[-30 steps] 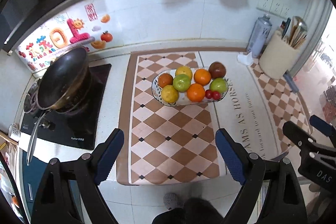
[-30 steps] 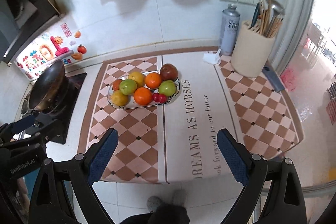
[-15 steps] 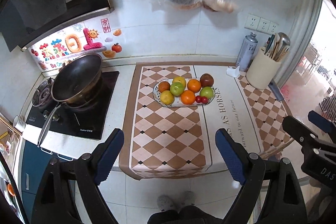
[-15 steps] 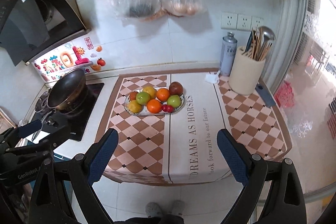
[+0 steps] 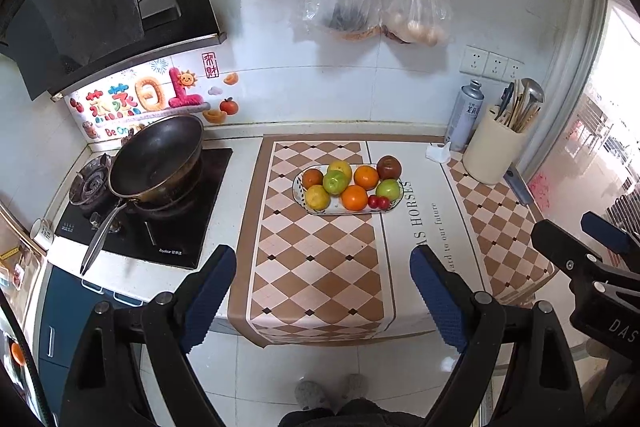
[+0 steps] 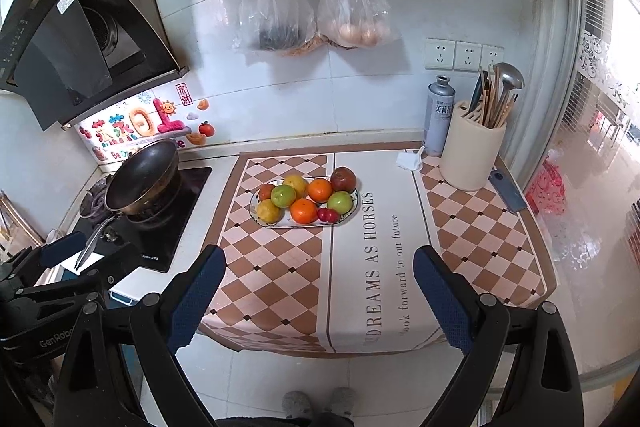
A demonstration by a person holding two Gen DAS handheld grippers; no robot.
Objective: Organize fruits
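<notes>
The counter (image 5: pixel 240 163) lies ahead of both claws, and one checkered mat (image 5: pixel 316 259) covers its middle part. One black wok (image 5: pixel 156 155) stands on the stove, far ahead and to the left of the left claw (image 5: pixel 322 291). One cream utensil holder (image 6: pixel 472 155) and one grey spray can (image 6: pixel 438 119) stand ahead and to the right of the right claw (image 6: pixel 320 287). One oval plate (image 5: pixel 300 187) lies on the mat, well ahead of both claws, and it carries all the fruit: three oranges (image 5: pixel 354 197), two green apples (image 5: pixel 335 182), two yellow fruits (image 5: pixel 317 197), one dark red apple (image 5: pixel 389 167) and two small red cherries (image 5: pixel 378 202). Both claws are wide open and hold nothing; they hang in front of the counter edge, well apart from the plate.
</notes>
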